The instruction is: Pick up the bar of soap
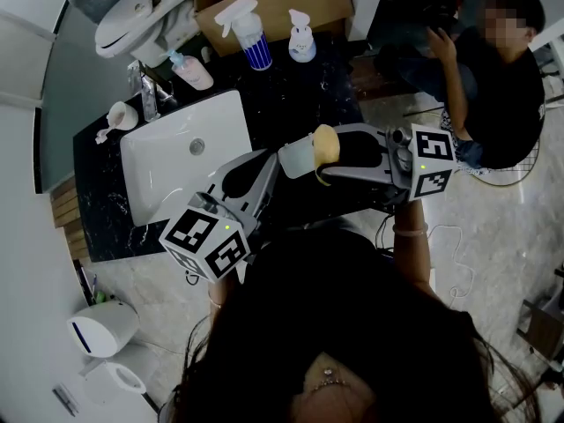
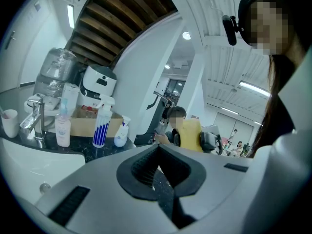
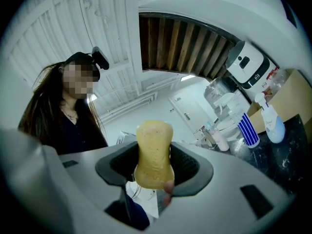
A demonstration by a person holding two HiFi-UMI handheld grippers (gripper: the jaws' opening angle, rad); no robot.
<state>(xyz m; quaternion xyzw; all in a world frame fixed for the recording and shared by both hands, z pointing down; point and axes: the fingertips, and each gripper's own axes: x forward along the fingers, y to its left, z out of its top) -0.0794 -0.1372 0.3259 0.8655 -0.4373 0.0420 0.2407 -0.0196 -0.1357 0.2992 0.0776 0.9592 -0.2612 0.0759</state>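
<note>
The yellow bar of soap (image 3: 153, 152) stands upright between the dark pads of my right gripper (image 3: 155, 172), which is shut on it. In the head view the soap (image 1: 326, 152) is held in the air just off the front edge of the black counter (image 1: 300, 95), and the right gripper (image 1: 322, 159) reaches in from the right. My left gripper (image 1: 267, 164) points toward it from the lower left, a short way apart. Its jaws meet in the left gripper view (image 2: 163, 179) with nothing between them. That view also catches the soap (image 2: 188, 133) ahead.
A white sink basin (image 1: 176, 161) is set in the counter, with a faucet (image 1: 145, 91) and cup (image 1: 122, 115) behind it. A pink bottle (image 1: 192, 70), striped spray bottle (image 1: 249, 33), white pump bottle (image 1: 301, 38) and cardboard box (image 1: 291, 3) line the back. A person (image 1: 493, 86) sits at right.
</note>
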